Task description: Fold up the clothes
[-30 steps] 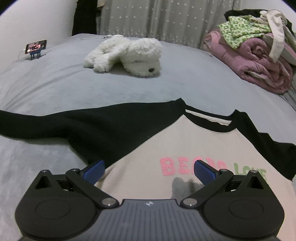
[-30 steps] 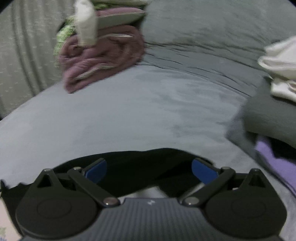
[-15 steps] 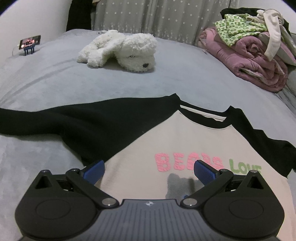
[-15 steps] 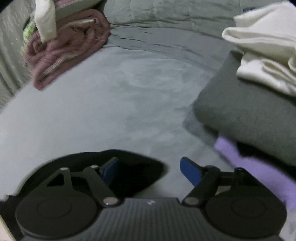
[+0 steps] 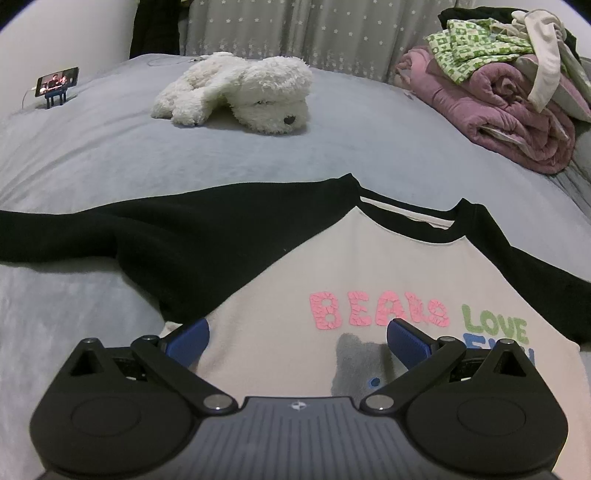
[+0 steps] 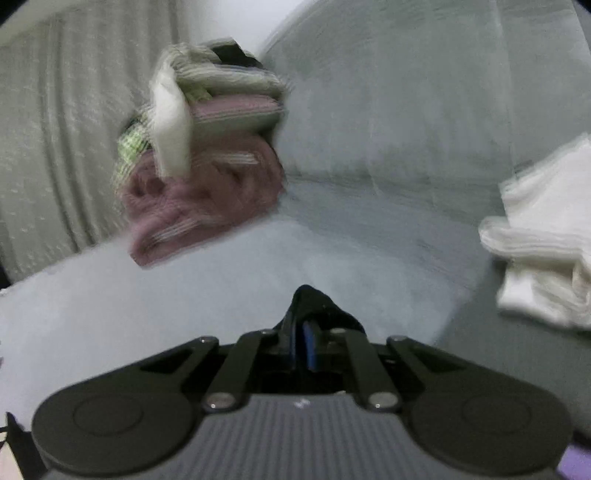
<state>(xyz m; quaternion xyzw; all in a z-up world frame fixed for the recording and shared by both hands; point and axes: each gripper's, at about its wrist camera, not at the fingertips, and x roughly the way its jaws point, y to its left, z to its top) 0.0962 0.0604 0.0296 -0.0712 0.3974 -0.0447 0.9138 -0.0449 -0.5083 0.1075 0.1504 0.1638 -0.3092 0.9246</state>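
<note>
Two grippers over one shirt [image 5: 295, 266], spread flat on the bed [image 5: 110, 155], front up, pink and green lettering showing. Left gripper [image 5: 297, 338] wide open above the cream chest, blue pads [image 5: 186, 338] apart, nothing between them; same pose as a second ago, with only a small shift of view. Right gripper [image 6: 308, 332] changed: open over the black sleeve [image 6: 314, 302] a second ago, narrowing half a second ago, now just closed, pads pinched tight on a peak of that black fabric, the cloth bunched up between the fingertips. Right view heavily blurred, and lifted compared with before, the bed farther below.

Grey bedcover [image 6: 221, 295] across both views, slightly rumpled. Far on the bed, a white plush dog [image 5: 243, 96] lying on its side. Far left, a phone [image 5: 57, 81] on a small stand, screen lit. Far right, a rolled pink blanket [image 5: 517, 110] with a green patterned garment [image 5: 469, 48] and other clothes heaped on top. Behind, a grey curtain [image 5: 295, 33] with small stars. In the right view, the same pink pile at left, white folded cloth [image 6: 543, 236] at the right edge.
</note>
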